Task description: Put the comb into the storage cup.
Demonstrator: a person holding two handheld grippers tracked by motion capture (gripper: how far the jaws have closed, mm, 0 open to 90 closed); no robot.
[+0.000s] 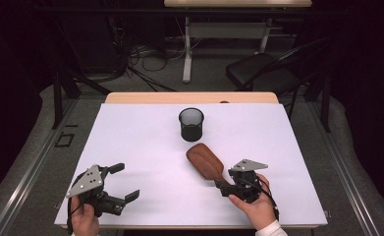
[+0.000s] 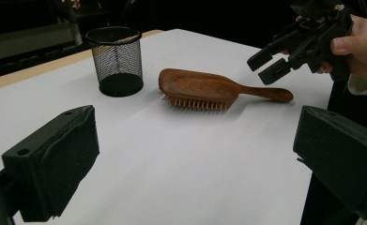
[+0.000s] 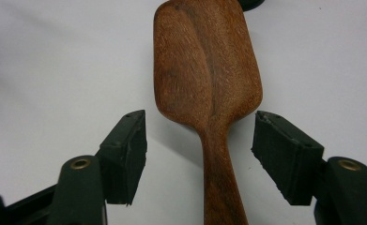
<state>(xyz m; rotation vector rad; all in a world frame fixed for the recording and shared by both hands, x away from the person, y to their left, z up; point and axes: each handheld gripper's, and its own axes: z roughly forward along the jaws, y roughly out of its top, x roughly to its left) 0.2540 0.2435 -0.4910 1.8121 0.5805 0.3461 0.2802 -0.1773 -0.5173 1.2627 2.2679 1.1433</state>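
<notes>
Both jaws of right gripper (image 3: 200, 154) straddle hairbrush (image 3: 207, 79) handle (untouched).

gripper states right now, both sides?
Left gripper: open, nothing between the jaws, resting on the table.
Right gripper: open, jaws either side of the hairbrush handle, pads not touching it.

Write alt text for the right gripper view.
A wooden hairbrush lies back-up on a white table, its handle running between the right gripper's two open black jaws, which touch neither side of it.
</notes>
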